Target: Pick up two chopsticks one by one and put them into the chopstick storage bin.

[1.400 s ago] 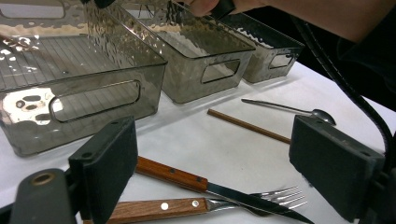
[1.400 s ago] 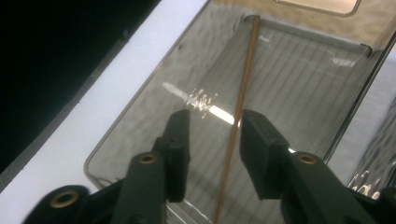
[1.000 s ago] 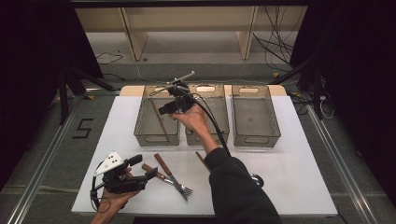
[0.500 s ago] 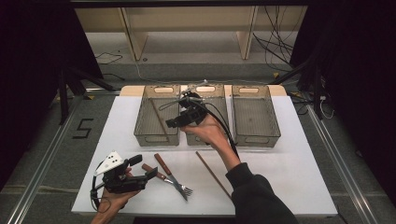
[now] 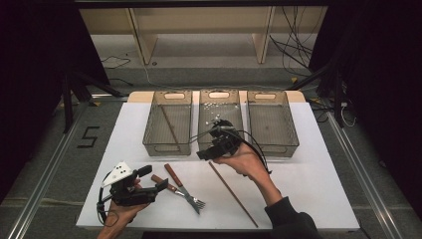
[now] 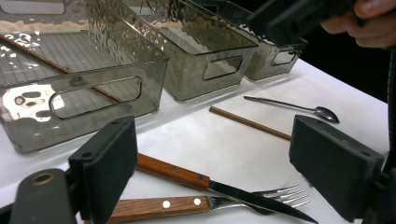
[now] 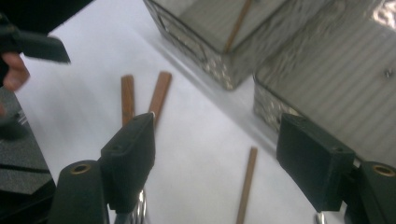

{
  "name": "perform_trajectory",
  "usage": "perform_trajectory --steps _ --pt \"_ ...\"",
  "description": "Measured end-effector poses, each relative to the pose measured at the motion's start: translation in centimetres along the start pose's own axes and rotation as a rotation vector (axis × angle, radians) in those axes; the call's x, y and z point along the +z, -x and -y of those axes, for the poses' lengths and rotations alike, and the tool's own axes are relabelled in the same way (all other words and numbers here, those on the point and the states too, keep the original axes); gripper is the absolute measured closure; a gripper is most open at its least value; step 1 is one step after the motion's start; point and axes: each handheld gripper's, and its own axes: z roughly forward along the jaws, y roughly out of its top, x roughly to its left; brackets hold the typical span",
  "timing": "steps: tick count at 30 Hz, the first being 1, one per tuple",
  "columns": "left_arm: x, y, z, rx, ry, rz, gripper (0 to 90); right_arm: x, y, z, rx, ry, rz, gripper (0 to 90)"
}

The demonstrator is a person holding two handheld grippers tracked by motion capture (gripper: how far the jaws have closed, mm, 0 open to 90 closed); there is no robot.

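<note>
My right gripper (image 5: pixel 206 152) hangs over the near wall of the middle bin (image 5: pixel 220 130). Its jaws have just been opening and stand open with nothing between them (image 7: pixel 215 163). A brown chopstick (image 5: pixel 231 191) lies on the white table just below it (image 7: pixel 246 186). Another chopstick (image 5: pixel 170 128) lies in the left bin (image 5: pixel 149 132). My left gripper (image 5: pixel 153 178) rests at the front left, open and empty (image 6: pixel 219 172). Just before its jaws lie a wooden-handled knife (image 6: pixel 187 175) and fork (image 6: pixel 177 204), crossed. A steel spoon (image 6: pixel 299 108) lies farther right.
A third smoky plastic bin (image 5: pixel 272 124) stands at the back right, beside the other two. The white table top (image 5: pixel 318 189) ends close behind the bins and drops to a dark floor on both sides. A cable trails from my right gripper over the wrist.
My right hand has drawn back from over the left bin, towards the person and to the right, to the middle bin's near wall. My left gripper has stayed still.
</note>
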Motion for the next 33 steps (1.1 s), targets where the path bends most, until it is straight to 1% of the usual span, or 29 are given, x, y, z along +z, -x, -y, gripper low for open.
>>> perform_trajectory --steps 3,5,8,9,10,11,12,13,14,15,16,19,20,21,22,23,25,27,28,29,30,31,32,33 --pt "0.0 0.0 0.0 0.0 -0.001 0.001 14.9 -0.2 0.0 1.7 -0.004 -0.021 0.025 29.0" --pt "0.0 0.0 0.0 -0.001 0.0 0.0 14.9 -0.3 0.0 2.5 -0.004 -0.04 0.022 29.0" --pt "0.0 0.0 0.0 -0.001 -0.001 0.0 14.9 -0.3 -0.1 3.7 -0.008 -0.067 0.04 29.5" --pt "0.0 0.0 0.0 0.002 -0.001 -0.001 14.9 -0.3 0.0 4.1 -0.007 -0.073 0.038 30.0" --pt "0.0 0.0 0.0 0.002 -0.001 -0.001 14.9 -0.3 0.0 4.1 -0.007 -0.073 0.038 30.0" --pt "0.0 0.0 0.0 0.002 -0.001 -0.001 14.9 -0.3 0.0 5.0 0.003 -0.086 0.023 30.8" --pt "0.0 0.0 0.0 0.002 -0.001 -0.001 14.9 -0.3 0.0 5.4 0.006 -0.094 0.027 31.2" --pt "0.0 0.0 0.0 0.002 -0.002 -0.001 14.9 -0.3 0.0 5.4 0.006 -0.094 0.027 31.2" --pt "0.0 0.0 0.0 0.002 -0.003 -0.001 14.9 -0.2 0.0 6.2 0.009 -0.109 0.038 32.5" --pt "0.1 0.0 0.0 0.002 -0.002 0.0 14.9 -0.2 0.0 6.2 0.009 -0.109 0.038 32.5" --pt "0.1 0.0 0.0 0.004 -0.004 0.001 14.9 -0.1 -0.1 6.7 0.007 -0.139 0.045 33.0" --pt "0.1 0.1 0.0 0.006 -0.001 0.001 14.9 -0.1 -0.2 7.1 0.01 -0.147 0.054 33.8" --pt "0.0 0.1 0.0 0.007 -0.002 0.001 14.9 0.0 -0.3 7.4 0.009 -0.165 0.057 33.8" --pt "0.0 0.0 0.0 0.007 -0.003 0.001 14.9 0.0 -0.3 7.4 0.009 -0.165 0.057 33.8" --pt "0.0 0.0 0.0 0.006 -0.003 0.001 14.9 0.1 -0.4 7.5 0.007 -0.173 0.063 34.2" --pt "0.0 0.0 0.0 0.005 -0.002 0.001 14.9 0.1 -0.4 7.8 0.004 -0.192 0.076 35.3" --pt "0.0 0.0 0.0 0.004 -0.001 0.002 14.9 0.2 -0.4 8.0 0.001 -0.201 0.085 35.8" --pt "0.0 0.0 0.0 0.006 -0.002 0.003 14.9 0.4 -0.3 8.6 0.004 -0.23 0.095 41.1" --pt "0.0 0.0 0.0 0.007 -0.002 0.002 14.9 0.4 -0.3 8.6 0.004 -0.23 0.095 41.1" --pt "0.0 0.1 0.0 0.007 -0.002 0.003 14.9 0.6 -0.3 9.0 0.001 -0.257 0.104 44.2" --pt "0.0 0.1 0.0 0.008 -0.002 0.003 14.9 0.7 -0.3 9.2 -0.006 -0.268 0.108 46.3" --pt "0.0 0.1 0.0 0.009 -0.003 0.003 14.9 0.7 -0.3 9.2 -0.006 -0.268 0.108 46.3" --pt "0.0 0.1 0.0 0.009 -0.003 0.002 14.9 0.8 -0.4 9.4 -0.003 -0.284 0.117 48.6" --pt "0.0 0.1 0.0 0.011 -0.005 0.003 14.9 1.0 -0.5 9.7 -0.006 -0.311 0.12 52.0"
